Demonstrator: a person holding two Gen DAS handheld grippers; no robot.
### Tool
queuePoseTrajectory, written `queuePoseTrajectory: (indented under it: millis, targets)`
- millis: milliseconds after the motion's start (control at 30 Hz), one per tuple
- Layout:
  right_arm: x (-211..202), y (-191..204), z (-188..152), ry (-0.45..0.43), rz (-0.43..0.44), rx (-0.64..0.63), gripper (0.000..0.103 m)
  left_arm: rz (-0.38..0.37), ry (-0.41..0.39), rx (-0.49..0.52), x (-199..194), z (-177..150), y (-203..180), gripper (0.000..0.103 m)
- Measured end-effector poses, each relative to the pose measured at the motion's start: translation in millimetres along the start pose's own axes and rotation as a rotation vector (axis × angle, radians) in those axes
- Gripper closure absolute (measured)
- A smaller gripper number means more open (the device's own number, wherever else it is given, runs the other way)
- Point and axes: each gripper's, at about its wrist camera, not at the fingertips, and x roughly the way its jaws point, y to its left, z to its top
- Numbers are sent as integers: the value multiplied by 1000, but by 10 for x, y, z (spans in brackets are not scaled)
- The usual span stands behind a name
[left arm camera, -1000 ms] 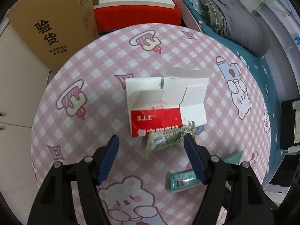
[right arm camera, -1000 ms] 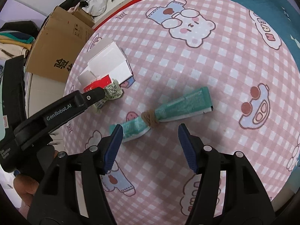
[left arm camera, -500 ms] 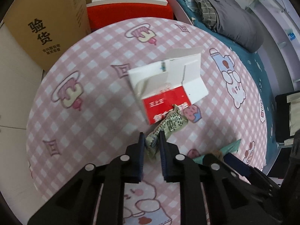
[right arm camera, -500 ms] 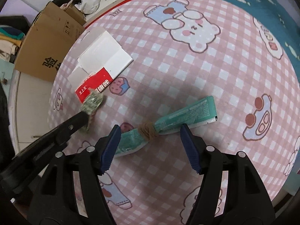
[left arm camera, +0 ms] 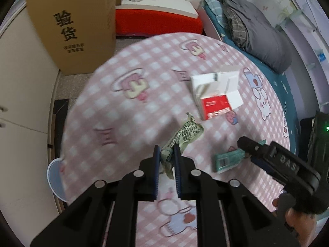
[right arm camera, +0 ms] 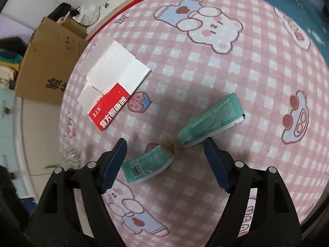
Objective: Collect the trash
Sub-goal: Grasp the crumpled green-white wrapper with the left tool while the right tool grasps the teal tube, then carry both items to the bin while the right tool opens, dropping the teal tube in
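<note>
Left hand-held gripper (left arm camera: 167,158): blue ribbed pads nearly closed, pinching one end of a crumpled pale-green printed wrapper (left arm camera: 183,135); wrapper sticks out ahead of the jaws, seemingly lifted off the round pink-and-white checked cloth surface (left arm camera: 115,111), though blur makes that hard to confirm

Right hand-held gripper (right arm camera: 164,162): jaws wide apart, nothing held, hovering so its pads straddle a teal foil sachet twisted and knotted at the middle with brown cord (right arm camera: 183,142); sachet lies flat on the surface, not touched as far as I can tell

Further out: flattened white-and-red cardboard medicine box (right arm camera: 115,82), flaps splayed, lying on the surface apart from both grippers

Progress, judged: early. One piece gripped, one lined up, box untouched. No bin clearly visible; a pale translucent round rim (left arm camera: 53,177) shows beyond the surface's left edge, purpose unclear

Materials: wrapper thin, crinkly film, likely to slip or tear; sachet glossy, stiff at sealed ends, bulky at knot; box light card, wide and flat, awkward for narrow jaws; cloth soft, cartoon-printed

Surroundings: tall brown corrugated carton (left arm camera: 72,24), bed with grey bedding (left arm camera: 259,33)
</note>
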Motion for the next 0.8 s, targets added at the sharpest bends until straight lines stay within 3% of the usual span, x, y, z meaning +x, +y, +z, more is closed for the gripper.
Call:
queuePoseTrajectory:
  millis: [33,67,133,200,333,533,800]
  targets:
    - [9,68,-18,-16,-37,-42,38,3,-3,-7,-24,-13,52,91]
    - [17,112,-31,-30,-65,-70,55,6,-4,-17,-53,-33,114,91]
    - [27,158,-49,-39,-72,-109,71,18,-11,-35,-119,-91,241,91]
    - [41,178,-65,-24,-58,-117,80,21,-16,-53,-197,-154,379,91]
    - [42,216,-183,9,-20,-114,82,28,-27,-77,-344,-273,608,91]
    - [-56,539,-696,48,34,-168,83,23,-34,-111,-573,-508,998,91]
    - [-78,1738,-1744,135,168,-400,83,44,-48,-210,-956,-991,1833,91]
